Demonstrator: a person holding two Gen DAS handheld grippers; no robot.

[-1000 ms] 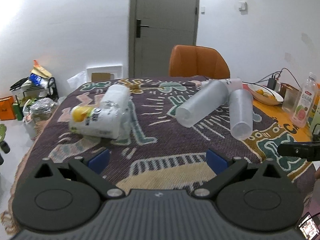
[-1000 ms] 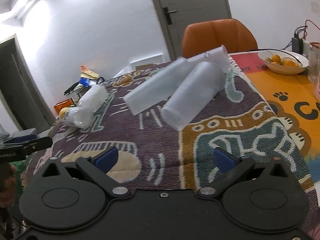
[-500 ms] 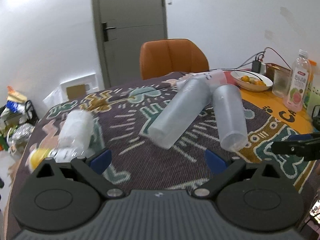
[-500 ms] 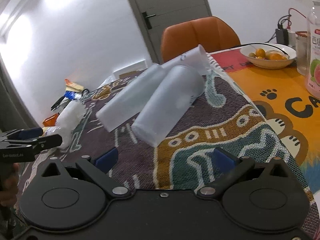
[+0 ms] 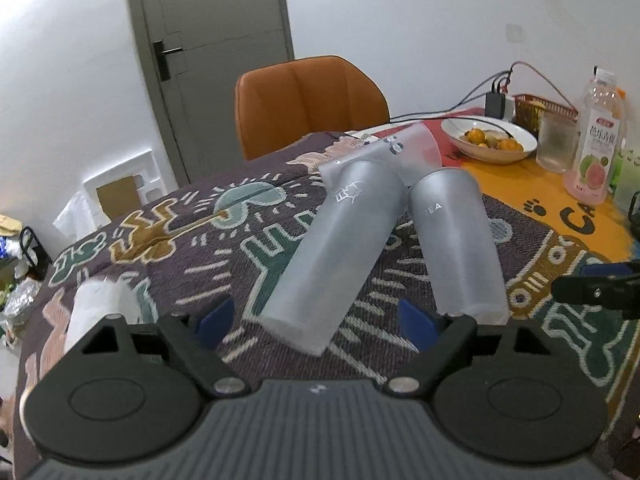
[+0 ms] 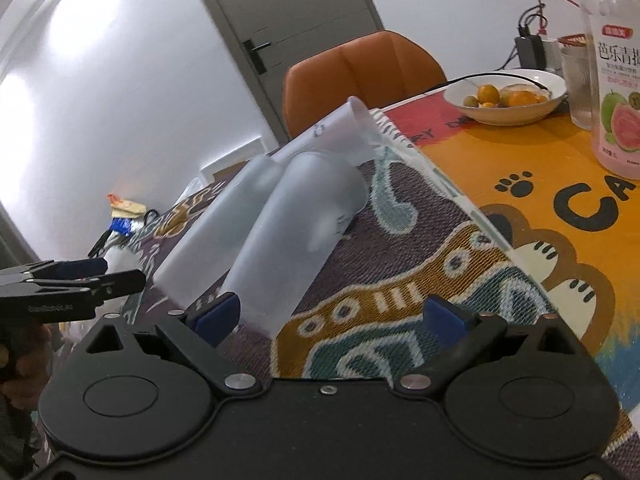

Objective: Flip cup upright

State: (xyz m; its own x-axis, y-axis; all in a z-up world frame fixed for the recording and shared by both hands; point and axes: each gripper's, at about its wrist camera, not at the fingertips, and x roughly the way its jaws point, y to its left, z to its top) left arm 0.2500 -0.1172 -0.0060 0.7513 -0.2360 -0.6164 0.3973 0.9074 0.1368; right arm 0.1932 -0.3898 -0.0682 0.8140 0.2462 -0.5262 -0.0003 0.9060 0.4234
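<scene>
Three frosted translucent cups lie on their sides on the patterned cloth. The left cup (image 5: 340, 248) points at my left gripper (image 5: 318, 322), which is open with the cup's near end between its blue pads. The right cup (image 5: 456, 244) lies beside it and a third cup (image 5: 400, 148) lies behind both. In the right wrist view my right gripper (image 6: 336, 314) is open, just short of the near end of the right cup (image 6: 304, 236); the left cup (image 6: 216, 232) lies left of it. Nothing is held.
A bowl of fruit (image 5: 490, 142), a glass (image 5: 556, 146) and a guava drink bottle (image 5: 598, 136) stand on the orange mat at right. An orange chair (image 5: 308, 100) is behind the table. A wrapped white roll (image 5: 98, 308) lies at left.
Both grippers have moved closer to the cups. The left view has swung right, from the wrapped roll to the left cup. The cups have not moved.
</scene>
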